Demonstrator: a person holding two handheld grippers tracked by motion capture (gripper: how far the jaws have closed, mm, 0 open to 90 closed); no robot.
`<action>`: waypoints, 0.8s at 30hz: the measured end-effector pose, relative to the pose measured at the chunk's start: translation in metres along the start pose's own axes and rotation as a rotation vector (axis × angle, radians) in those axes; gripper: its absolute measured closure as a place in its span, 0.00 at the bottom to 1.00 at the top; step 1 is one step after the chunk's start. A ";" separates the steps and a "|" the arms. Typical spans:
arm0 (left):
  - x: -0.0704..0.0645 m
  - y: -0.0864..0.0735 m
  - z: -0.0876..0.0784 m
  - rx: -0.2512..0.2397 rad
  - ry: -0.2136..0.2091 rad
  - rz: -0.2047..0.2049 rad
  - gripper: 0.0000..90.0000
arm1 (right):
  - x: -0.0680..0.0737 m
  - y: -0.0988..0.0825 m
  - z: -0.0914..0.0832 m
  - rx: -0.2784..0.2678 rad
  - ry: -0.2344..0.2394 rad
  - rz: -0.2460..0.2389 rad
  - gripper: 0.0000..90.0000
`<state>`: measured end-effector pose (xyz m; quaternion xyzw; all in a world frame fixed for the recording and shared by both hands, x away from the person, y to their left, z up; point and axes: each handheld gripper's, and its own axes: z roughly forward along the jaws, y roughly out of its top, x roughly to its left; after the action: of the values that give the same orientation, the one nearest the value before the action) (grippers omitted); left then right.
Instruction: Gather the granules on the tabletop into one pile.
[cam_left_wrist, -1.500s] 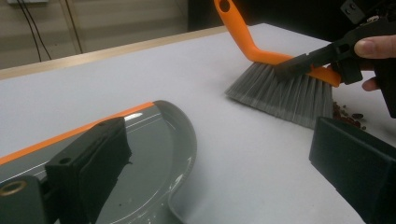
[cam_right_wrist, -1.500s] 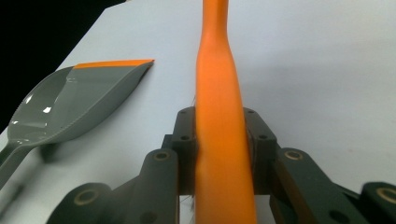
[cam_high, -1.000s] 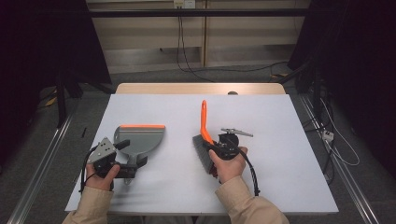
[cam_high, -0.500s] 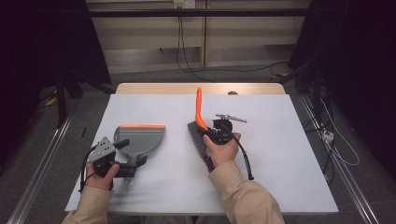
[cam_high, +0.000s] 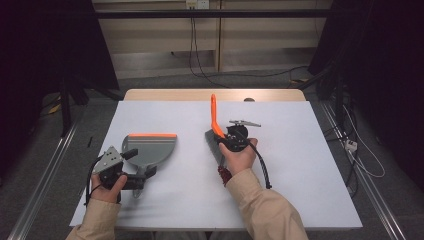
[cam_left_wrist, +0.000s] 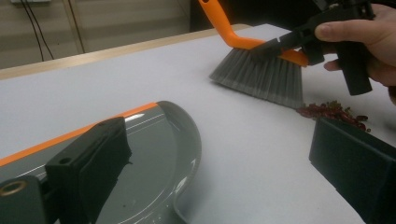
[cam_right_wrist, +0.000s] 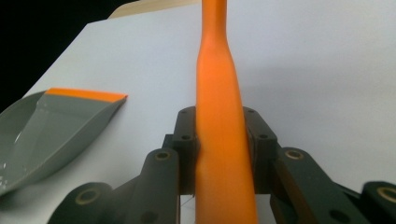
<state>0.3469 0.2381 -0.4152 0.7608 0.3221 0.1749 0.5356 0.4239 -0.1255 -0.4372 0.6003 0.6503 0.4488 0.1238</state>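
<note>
One brush (cam_high: 215, 131), one dustpan (cam_high: 150, 148) (grey), two grippers.

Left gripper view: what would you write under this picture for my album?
A gripper holds an orange brush beside red crumbs, with a grey dustpan waiting nearby.

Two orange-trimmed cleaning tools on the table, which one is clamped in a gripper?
The brush: the right gripper is shut on its orange handle. The grey dustpan with the orange lip lies flat on the table; the left gripper sits at its handle end.
</note>
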 end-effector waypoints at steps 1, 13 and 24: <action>0.000 0.000 0.000 0.000 0.000 -0.002 0.05 | 0.001 -0.002 -0.003 -0.003 0.007 -0.004 0.79; -0.003 0.000 0.003 0.000 -0.011 0.001 0.05 | 0.001 -0.009 -0.024 -0.004 0.058 -0.006 0.79; -0.001 -0.001 0.000 0.000 -0.004 0.001 0.05 | -0.021 0.012 -0.044 -0.022 0.165 -0.280 0.79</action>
<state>0.3462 0.2378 -0.4160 0.7613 0.3209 0.1736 0.5360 0.4059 -0.1647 -0.4116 0.4635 0.7306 0.4820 0.1377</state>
